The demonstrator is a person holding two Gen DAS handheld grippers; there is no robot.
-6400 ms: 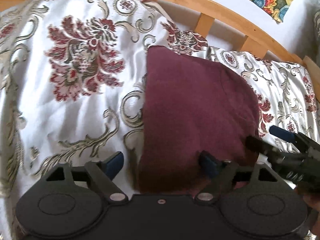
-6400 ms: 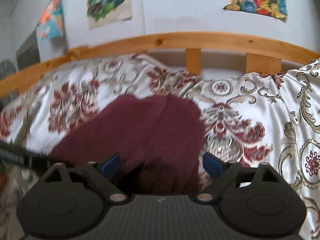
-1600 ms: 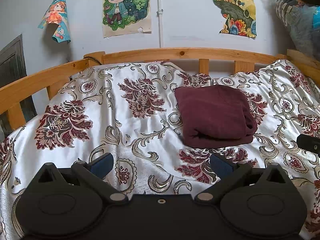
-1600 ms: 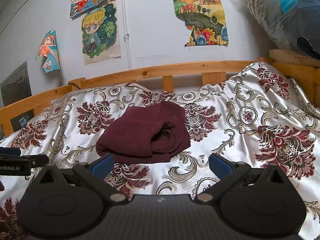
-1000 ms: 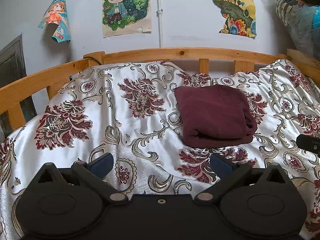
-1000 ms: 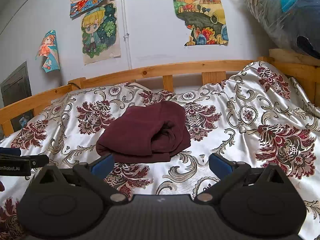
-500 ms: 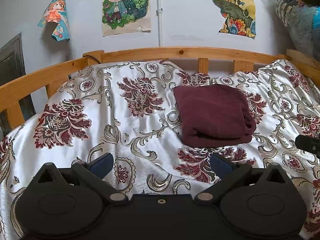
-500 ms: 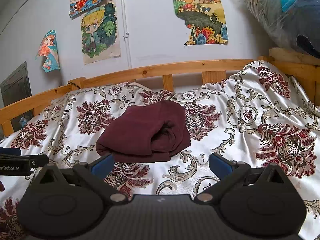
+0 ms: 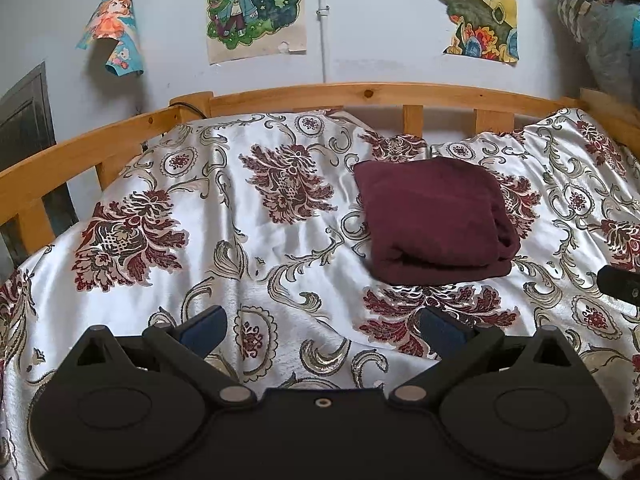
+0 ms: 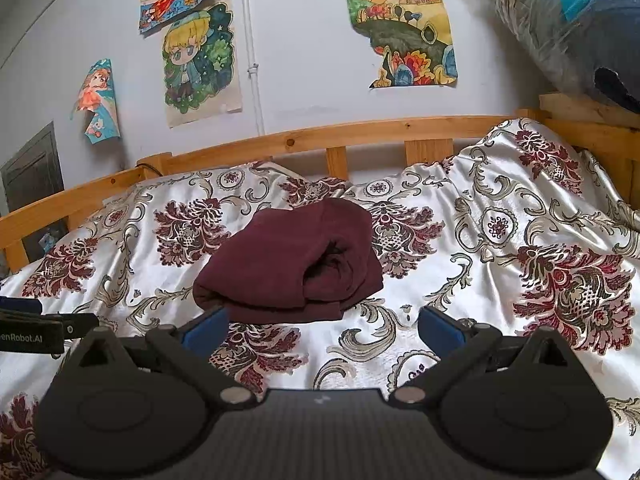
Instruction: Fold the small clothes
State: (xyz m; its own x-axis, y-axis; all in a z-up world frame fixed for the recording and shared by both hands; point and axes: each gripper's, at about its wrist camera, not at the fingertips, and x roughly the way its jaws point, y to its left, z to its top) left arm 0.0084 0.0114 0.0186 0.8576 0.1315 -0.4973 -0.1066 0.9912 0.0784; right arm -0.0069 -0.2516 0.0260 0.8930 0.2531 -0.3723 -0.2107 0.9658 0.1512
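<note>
A maroon garment point(image 9: 434, 218) lies folded into a thick rectangle on the floral bedspread point(image 9: 256, 248), toward the far right of the bed; it also shows in the right wrist view point(image 10: 292, 266). My left gripper point(image 9: 322, 328) is open and empty, held back from the garment over the bedspread. My right gripper point(image 10: 322, 326) is open and empty, just short of the garment's near edge. The tip of the other gripper shows at the right edge of the left wrist view point(image 9: 620, 286) and at the left edge of the right wrist view point(image 10: 40, 330).
A wooden bed rail point(image 9: 360, 94) runs along the far side and the left of the bed. Posters point(image 9: 254, 6) hang on the wall behind. A plastic-wrapped bundle point(image 10: 568, 28) sits at the upper right. The bedspread rises in a fold at the right point(image 10: 540, 184).
Since 6.4 s ago both grippers have pulled back from the garment, which now lies folded and free. Over the last second, almost nothing has moved.
</note>
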